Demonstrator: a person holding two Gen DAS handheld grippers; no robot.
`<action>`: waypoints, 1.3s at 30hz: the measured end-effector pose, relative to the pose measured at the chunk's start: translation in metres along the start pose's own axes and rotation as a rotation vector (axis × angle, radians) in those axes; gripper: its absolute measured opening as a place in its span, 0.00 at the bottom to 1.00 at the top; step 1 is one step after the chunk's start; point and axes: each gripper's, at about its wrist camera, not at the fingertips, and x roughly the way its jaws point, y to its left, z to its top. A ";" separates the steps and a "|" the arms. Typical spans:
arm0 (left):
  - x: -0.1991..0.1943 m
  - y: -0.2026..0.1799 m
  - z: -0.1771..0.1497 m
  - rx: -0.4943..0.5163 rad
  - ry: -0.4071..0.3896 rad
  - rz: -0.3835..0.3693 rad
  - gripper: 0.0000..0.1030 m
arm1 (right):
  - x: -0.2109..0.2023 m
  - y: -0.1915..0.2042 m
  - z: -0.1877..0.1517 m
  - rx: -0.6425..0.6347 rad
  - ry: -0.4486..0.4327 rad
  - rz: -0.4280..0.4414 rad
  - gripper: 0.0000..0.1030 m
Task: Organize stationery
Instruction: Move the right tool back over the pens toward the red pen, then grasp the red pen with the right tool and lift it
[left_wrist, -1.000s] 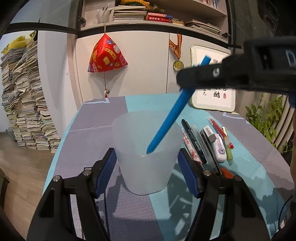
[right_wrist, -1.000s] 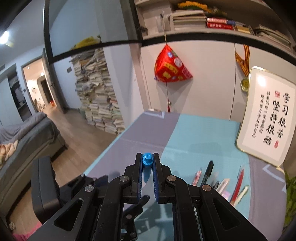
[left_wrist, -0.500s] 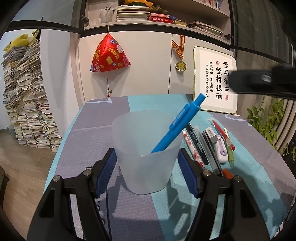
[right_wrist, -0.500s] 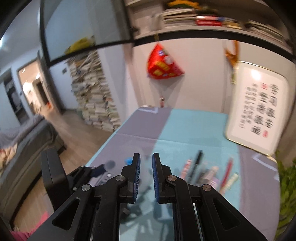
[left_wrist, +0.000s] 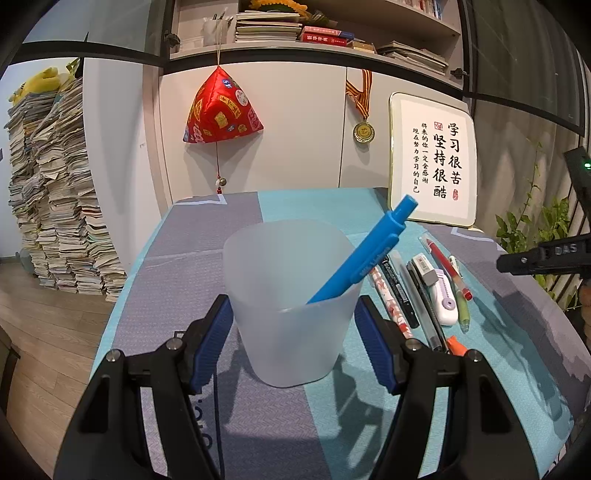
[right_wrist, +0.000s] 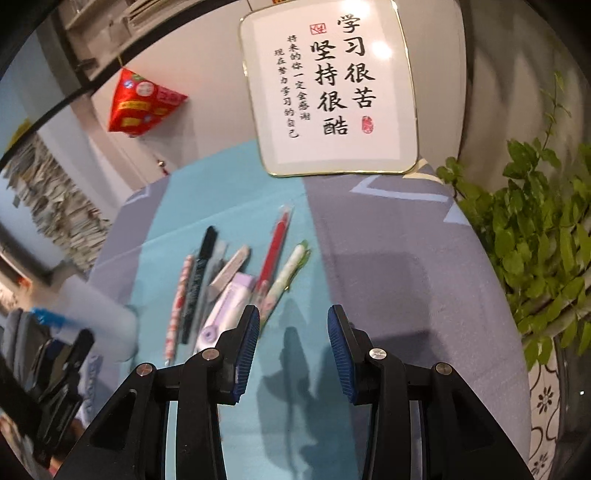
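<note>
A translucent white cup (left_wrist: 291, 299) stands on the table between the fingers of my left gripper (left_wrist: 295, 339), whose blue pads press its sides. A blue pen (left_wrist: 364, 254) leans inside the cup, top end to the upper right. My right gripper (right_wrist: 293, 347) is open and empty above the table, just right of a row of pens. That row holds a patterned pen (right_wrist: 180, 295), a black marker (right_wrist: 197, 277), a red pen (right_wrist: 273, 251), a green-white pen (right_wrist: 286, 280), an eraser (right_wrist: 231, 266) and a purple correction tape (right_wrist: 225, 310). The cup shows blurred at the left of the right wrist view (right_wrist: 98, 317).
A framed calligraphy board (right_wrist: 332, 88) leans on the wall at the table's back. A potted plant (right_wrist: 535, 236) stands off the right edge. The table cloth (right_wrist: 388, 240) is grey and teal. A tall stack of papers (left_wrist: 55, 192) stands on the floor to the left.
My right gripper let go of the blue pen, which now leans in the cup. It opened, pulled away to the right and now faces the row of pens.
</note>
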 end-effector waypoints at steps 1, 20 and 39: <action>-0.001 0.000 -0.001 0.001 0.000 -0.001 0.65 | 0.001 0.001 0.002 -0.005 -0.008 -0.012 0.39; -0.001 0.003 -0.001 0.007 0.001 -0.002 0.65 | 0.093 0.036 0.088 -0.070 0.123 -0.112 0.38; 0.000 0.002 -0.002 0.003 0.010 -0.007 0.66 | 0.084 0.049 0.085 -0.109 0.070 -0.124 0.15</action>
